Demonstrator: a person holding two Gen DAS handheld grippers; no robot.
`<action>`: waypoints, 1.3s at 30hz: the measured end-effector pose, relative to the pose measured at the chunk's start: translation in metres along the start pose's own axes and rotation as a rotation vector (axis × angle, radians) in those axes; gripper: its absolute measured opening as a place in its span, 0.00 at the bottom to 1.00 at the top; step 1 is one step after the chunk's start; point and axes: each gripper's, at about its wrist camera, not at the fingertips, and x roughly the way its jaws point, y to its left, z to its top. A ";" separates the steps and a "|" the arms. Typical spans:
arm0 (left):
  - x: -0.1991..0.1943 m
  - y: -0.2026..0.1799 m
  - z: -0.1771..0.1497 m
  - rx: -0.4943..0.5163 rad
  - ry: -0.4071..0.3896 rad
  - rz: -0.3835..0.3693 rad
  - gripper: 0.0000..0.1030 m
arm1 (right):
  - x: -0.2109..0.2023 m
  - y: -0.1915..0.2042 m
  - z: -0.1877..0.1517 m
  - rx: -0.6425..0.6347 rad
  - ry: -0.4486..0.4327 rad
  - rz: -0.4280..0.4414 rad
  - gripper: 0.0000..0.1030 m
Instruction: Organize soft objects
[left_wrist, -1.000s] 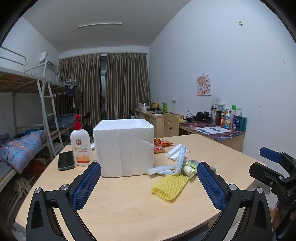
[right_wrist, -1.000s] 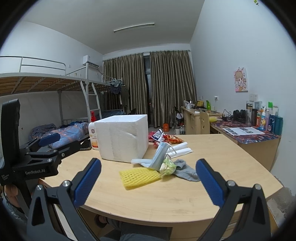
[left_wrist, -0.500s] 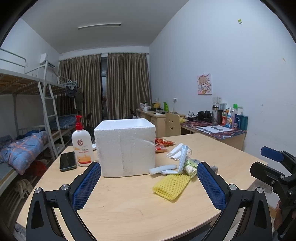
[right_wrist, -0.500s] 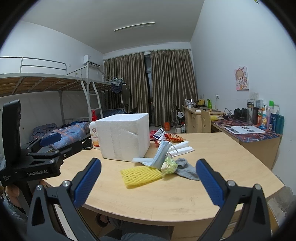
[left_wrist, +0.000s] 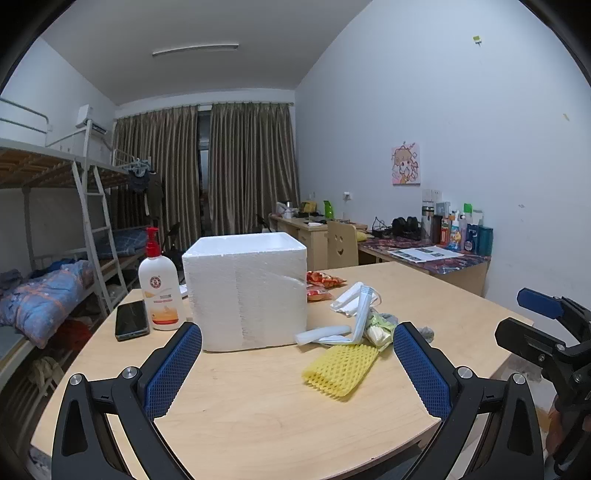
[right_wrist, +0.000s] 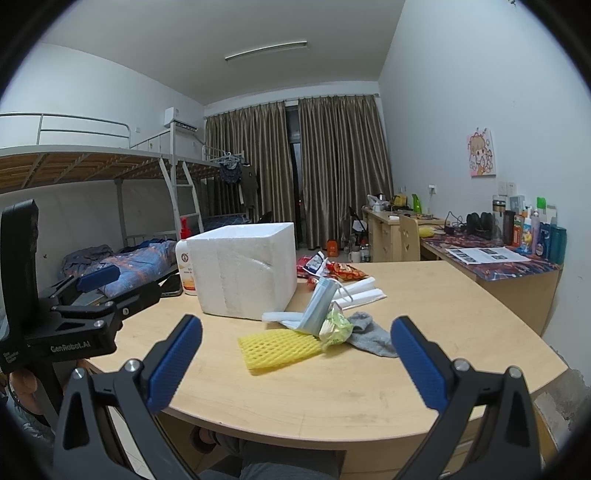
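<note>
A white foam box (left_wrist: 246, 290) (right_wrist: 243, 273) stands on the wooden table (left_wrist: 258, 398). To its right lies a pile: a yellow foam net (left_wrist: 341, 363) (right_wrist: 279, 345), white foam strips (left_wrist: 323, 334) (right_wrist: 364, 291), a pack of face masks (left_wrist: 362, 310) (right_wrist: 319, 304), a green-white bag (left_wrist: 378, 326) (right_wrist: 336, 326) and a grey sock (right_wrist: 371, 332). My left gripper (left_wrist: 297, 369) is open and empty, above the table's near side. My right gripper (right_wrist: 295, 363) is open and empty, short of the pile.
A lotion pump bottle (left_wrist: 159, 286) and a black phone (left_wrist: 130, 319) sit left of the box. Red snack packets (left_wrist: 325, 282) (right_wrist: 341, 271) lie behind it. A bunk bed is on the left, desks with bottles on the right.
Both views have drifted slightly; the box and pile sit a little higher and nearer in view. Both grippers stay open and empty.
</note>
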 end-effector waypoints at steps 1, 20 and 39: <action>0.001 0.000 0.000 0.002 0.002 -0.002 1.00 | 0.000 0.000 0.000 0.000 0.001 -0.001 1.00; 0.044 -0.010 0.004 0.049 0.075 -0.060 1.00 | 0.031 -0.027 0.015 0.022 0.057 -0.044 1.00; 0.121 -0.026 -0.012 0.138 0.283 -0.197 1.00 | 0.085 -0.069 0.012 0.072 0.169 -0.082 1.00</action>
